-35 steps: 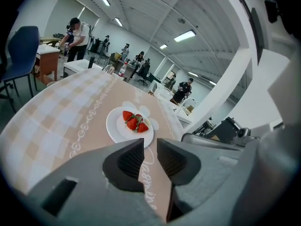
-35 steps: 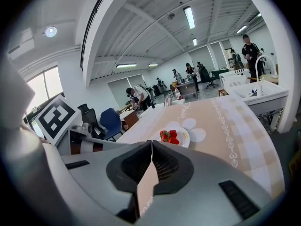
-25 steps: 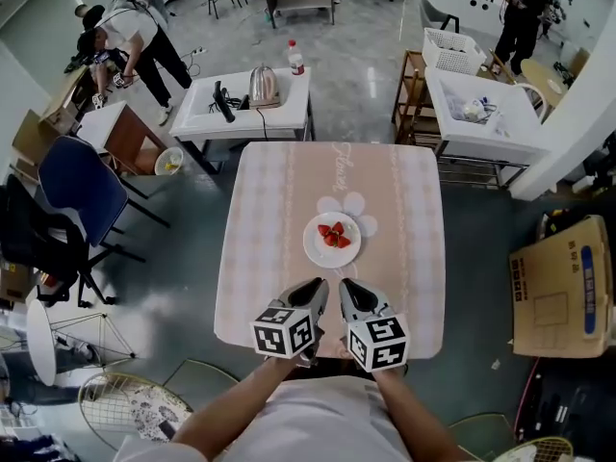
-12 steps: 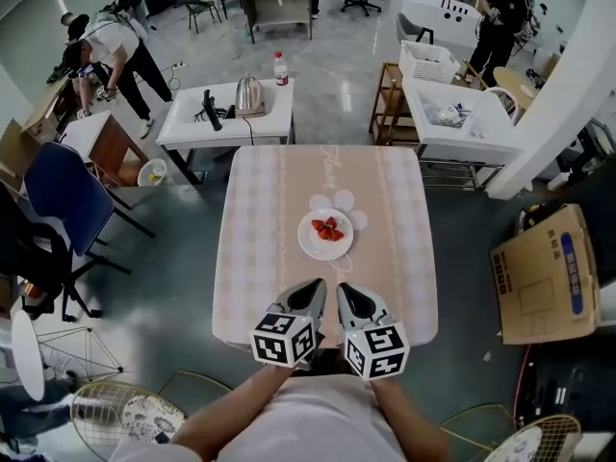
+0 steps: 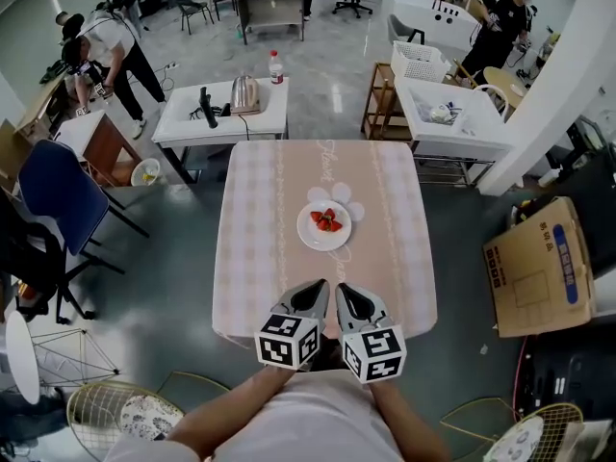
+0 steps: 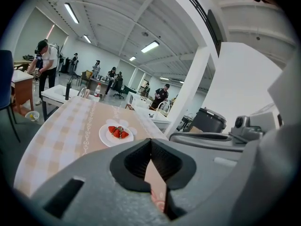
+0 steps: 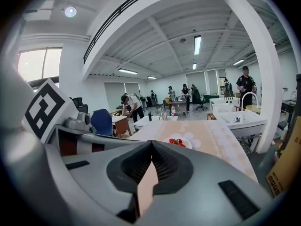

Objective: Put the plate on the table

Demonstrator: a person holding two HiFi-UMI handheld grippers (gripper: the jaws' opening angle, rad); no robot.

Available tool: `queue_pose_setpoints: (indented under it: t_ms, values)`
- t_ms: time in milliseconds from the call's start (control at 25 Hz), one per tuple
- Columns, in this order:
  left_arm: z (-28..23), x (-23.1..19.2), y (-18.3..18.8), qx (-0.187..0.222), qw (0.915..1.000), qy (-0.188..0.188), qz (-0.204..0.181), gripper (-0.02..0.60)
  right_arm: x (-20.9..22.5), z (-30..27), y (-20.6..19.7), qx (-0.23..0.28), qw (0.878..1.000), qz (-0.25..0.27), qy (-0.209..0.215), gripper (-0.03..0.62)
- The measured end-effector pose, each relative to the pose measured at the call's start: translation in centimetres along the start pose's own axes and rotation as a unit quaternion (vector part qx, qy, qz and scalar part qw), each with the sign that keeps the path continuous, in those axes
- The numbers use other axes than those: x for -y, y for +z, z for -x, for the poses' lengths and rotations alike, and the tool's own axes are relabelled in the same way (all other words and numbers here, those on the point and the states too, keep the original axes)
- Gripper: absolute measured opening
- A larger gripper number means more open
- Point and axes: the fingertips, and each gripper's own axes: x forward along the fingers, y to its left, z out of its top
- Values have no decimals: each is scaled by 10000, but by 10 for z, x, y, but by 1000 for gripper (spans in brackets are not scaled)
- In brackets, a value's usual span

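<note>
1. Plate (image 5: 324, 227), white, round and shallow, carrying a few red strawberries (image 5: 328, 221): it sits flat on the square desk (image 5: 252, 258) under a pink-and-cream checked cloth. It is about mid-width and a little to the far side of centre, resting on a pale flower print.
2. Left hand-held gripper (image 5: 314, 289): jaws closed tip to tip, nothing between them. In its own view only cloth shows through the gap behind the tips (image 6: 151, 143).
3. Right hand-held gripper (image 5: 344, 291): jaws likewise together and empty (image 7: 151, 145). It is just beside the left one, over the near edge of the desk.
4. Both are well apart from the plate, which lies beyond them, free of any contact.
5. Judgement: the placing looks done and the step in hand is clearing away.
6. To do it well:
   - Keep both pairs of jaws closed and clear of the cloth. A snagged cloth would drag the plate with it.
   - Draw back towards the near side, not across the plate.
   - Keep the motion smooth. The strawberries look loose and would roll if the desk were knocked.
7. Check before finishing: the plate is fully supported, with its rim well inside all desk edges. This appears satisfied.
</note>
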Motion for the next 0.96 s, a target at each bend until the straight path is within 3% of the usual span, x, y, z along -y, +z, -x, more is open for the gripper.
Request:
queue_pose_setpoints:
  t_ms: [960]
  values:
    - [13, -1, -8, 4, 9999, 82, -125, 5, -10, 4, -2, 13, 10000, 18, -16, 3]
